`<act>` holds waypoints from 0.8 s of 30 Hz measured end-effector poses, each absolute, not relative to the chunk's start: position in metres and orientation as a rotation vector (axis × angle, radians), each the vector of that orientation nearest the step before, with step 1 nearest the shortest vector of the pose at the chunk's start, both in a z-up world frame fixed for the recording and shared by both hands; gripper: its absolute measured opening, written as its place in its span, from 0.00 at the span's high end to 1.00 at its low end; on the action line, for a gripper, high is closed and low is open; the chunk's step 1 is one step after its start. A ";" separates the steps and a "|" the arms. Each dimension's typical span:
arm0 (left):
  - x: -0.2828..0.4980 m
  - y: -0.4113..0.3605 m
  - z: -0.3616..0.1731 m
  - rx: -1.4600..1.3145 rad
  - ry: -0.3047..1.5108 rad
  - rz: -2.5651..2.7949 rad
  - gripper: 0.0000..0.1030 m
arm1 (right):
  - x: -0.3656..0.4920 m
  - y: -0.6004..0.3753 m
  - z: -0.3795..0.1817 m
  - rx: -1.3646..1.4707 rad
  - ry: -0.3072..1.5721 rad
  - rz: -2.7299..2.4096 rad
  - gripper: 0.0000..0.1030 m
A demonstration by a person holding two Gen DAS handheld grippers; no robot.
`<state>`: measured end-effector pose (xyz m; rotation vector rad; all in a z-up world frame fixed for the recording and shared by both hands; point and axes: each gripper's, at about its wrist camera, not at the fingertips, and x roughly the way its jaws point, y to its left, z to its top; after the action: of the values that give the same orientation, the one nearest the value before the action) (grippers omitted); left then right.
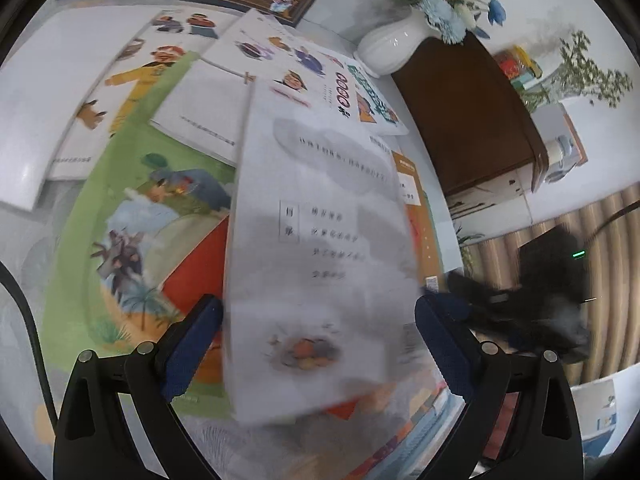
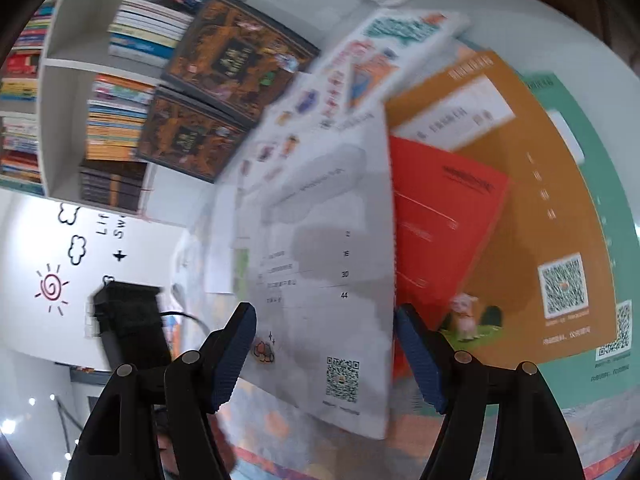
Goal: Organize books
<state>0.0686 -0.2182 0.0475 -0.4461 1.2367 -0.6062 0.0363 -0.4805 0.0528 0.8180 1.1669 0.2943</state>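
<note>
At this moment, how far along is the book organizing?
Early, it seems. Done: stacks already fill the bookshelf. In hand: a white book lies between the open jaws of the right hand-held gripper, not visibly clamped; the left hand-held gripper also stands open around it. Left: the red book, orange book, teal book and two dark books still lie scattered.

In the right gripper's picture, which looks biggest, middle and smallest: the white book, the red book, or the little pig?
1. White book, though it is nearest the camera.
2. Red book.
3. Little pig.
</note>
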 end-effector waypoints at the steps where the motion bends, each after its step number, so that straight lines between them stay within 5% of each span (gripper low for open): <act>1: 0.067 -0.215 0.049 -0.449 1.232 -0.598 0.07 | 0.034 -0.481 0.044 0.826 1.189 0.282 0.41; 5: 0.061 -0.209 0.059 -0.437 1.203 -0.594 0.07 | 0.030 -0.481 0.041 0.782 1.174 0.275 0.56; 24: 0.071 -0.233 0.040 -0.331 1.224 -0.513 0.07 | 0.046 -0.473 0.044 0.663 1.180 0.284 0.55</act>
<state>0.0709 -0.2329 0.0404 -0.3308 1.2237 -0.5132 0.0462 -0.4728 0.0441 0.6630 1.1797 0.2837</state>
